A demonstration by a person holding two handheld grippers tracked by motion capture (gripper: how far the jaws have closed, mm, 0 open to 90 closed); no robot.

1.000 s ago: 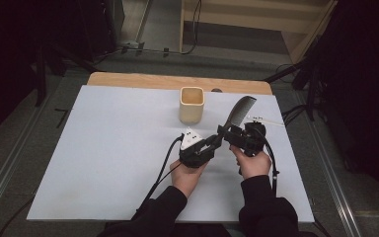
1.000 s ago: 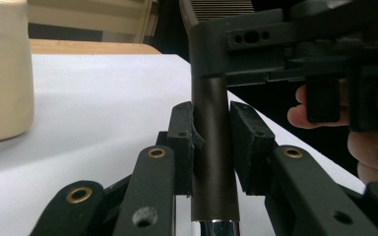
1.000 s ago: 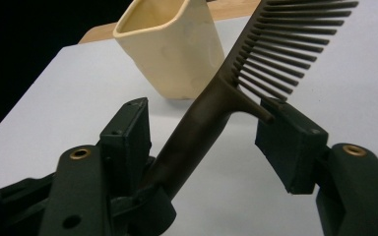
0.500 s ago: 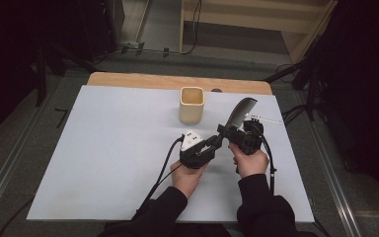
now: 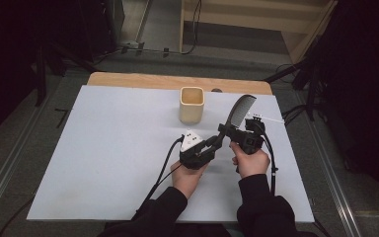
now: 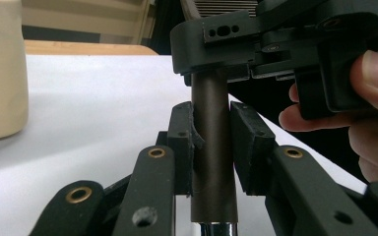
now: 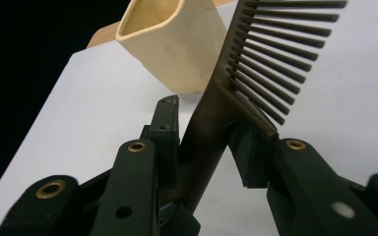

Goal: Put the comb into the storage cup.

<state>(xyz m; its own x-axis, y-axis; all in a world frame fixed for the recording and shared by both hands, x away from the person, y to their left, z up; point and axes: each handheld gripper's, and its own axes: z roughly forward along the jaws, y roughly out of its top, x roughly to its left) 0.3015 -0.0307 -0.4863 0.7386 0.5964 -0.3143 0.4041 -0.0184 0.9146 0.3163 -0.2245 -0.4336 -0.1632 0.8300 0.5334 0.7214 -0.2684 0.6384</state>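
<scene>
A dark brown comb (image 5: 241, 107) slants up over the table, its teeth (image 7: 275, 54) at the far end. My left gripper (image 5: 213, 144) is shut on the handle (image 6: 212, 147), a pad pressed on each side of it. My right gripper (image 5: 229, 131) sits farther up, at the neck below the teeth. Its jaws have just been closing with the comb between them, and its pads (image 7: 170, 132) now press on the neck. A cream square cup (image 5: 192, 104) stands upright just beyond the comb, to the left.
A white sheet (image 5: 103, 143) covers the table, with a wooden strip (image 5: 143, 81) along the far edge. Dark floor, cables and stands surround it. A person's hands and black sleeves reach in from the near edge.
The right gripper's jaws have drawn in around the comb's neck. Both hands and the comb stay where they were.
</scene>
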